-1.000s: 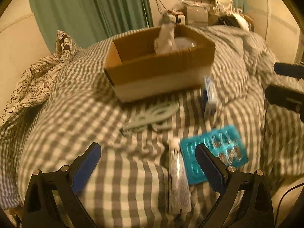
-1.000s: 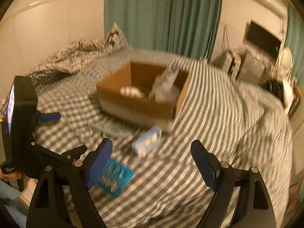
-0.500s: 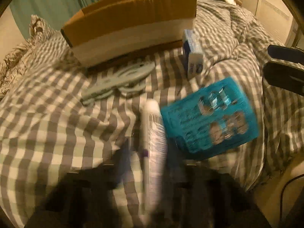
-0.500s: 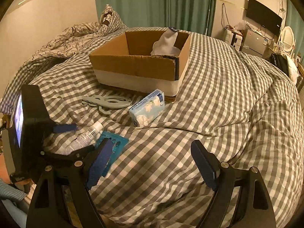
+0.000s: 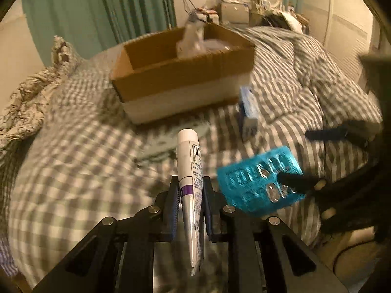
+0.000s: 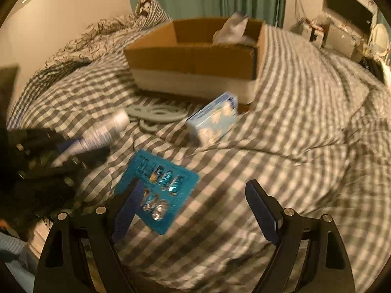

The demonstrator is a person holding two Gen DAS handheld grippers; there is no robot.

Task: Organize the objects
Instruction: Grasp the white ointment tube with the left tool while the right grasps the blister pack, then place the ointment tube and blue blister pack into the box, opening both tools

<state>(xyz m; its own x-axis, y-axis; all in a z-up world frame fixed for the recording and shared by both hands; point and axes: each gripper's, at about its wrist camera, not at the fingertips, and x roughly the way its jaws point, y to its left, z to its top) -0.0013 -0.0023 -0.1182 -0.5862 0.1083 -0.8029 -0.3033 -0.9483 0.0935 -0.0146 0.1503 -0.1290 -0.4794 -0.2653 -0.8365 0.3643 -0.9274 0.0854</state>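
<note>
Cardboard box (image 5: 180, 73) sits open on a gingham-covered bed (image 6: 293, 146), crumpled white packaging (image 5: 193, 36) poking above its rim. Just in front lie a pale flat cutout (image 6: 156, 112) and a blue tissue pack (image 6: 215, 122). Left gripper (image 5: 189, 190) pinches a white tube (image 5: 189, 161), lifted clear; right gripper (image 6: 193, 207), fingers spread wide, hovers over a teal blister pack (image 6: 156, 190).

The tube (image 5: 189, 171) is glossy, smooth plastic with a silvery sheen. The blister pack (image 6: 156, 193) is shiny teal foil with clear plastic bubbles. The box (image 5: 185, 73) is matt brown cardboard, the duvet (image 6: 293, 146) soft checked cloth, the tissue pack (image 6: 215, 119) glossy film, and the curtains (image 5: 97, 12) matt green cloth.
</note>
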